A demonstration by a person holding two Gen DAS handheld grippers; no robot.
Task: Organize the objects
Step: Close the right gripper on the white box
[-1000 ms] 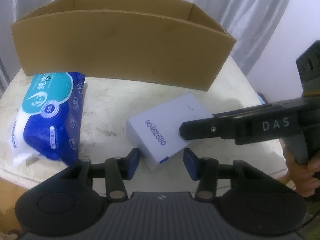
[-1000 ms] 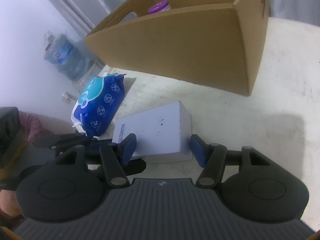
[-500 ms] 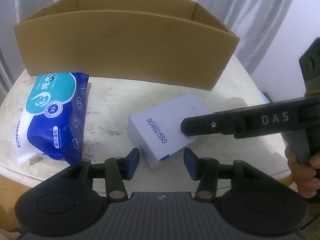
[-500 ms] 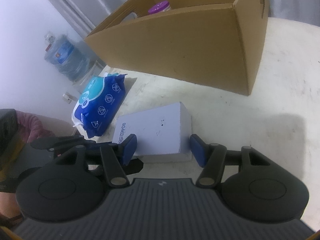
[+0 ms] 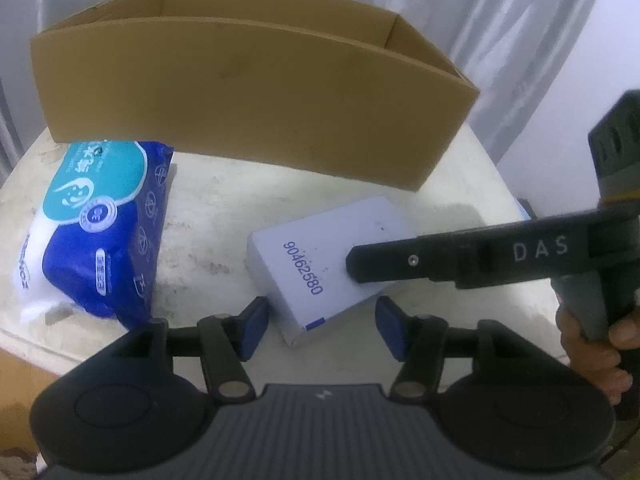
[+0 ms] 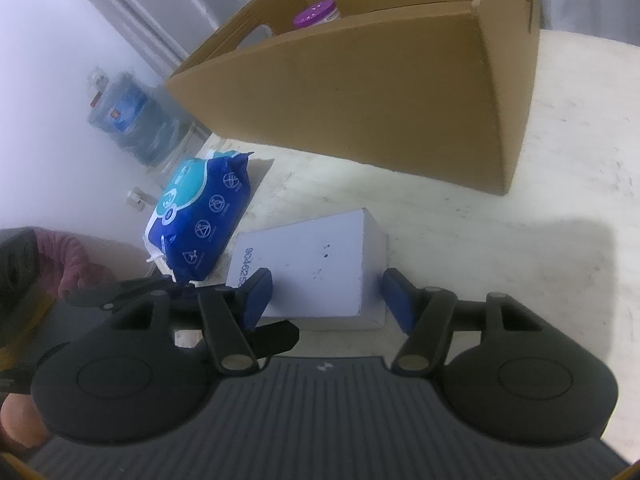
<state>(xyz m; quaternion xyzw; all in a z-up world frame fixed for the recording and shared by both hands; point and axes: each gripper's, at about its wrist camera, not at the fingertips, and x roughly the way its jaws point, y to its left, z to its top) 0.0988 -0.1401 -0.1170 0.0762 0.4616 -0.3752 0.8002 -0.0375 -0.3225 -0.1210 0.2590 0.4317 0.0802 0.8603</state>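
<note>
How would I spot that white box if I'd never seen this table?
Find the cardboard box on the table. In front of it, right of the blue wipes pack, lies the white box, flat, with 90462580 printed in blue.

We seem to be in a plain household room: pale curtains (image 5: pixel 460 8) hang behind a scuffed white counter (image 6: pixel 560 128), and a big water-dispenser bottle (image 6: pixel 128 120) stands by the wall, left of the right gripper (image 6: pixel 326 300).

Right gripper (image 6: pixel 326 300) nearer white box (image 6: pixel 308 268)
</note>
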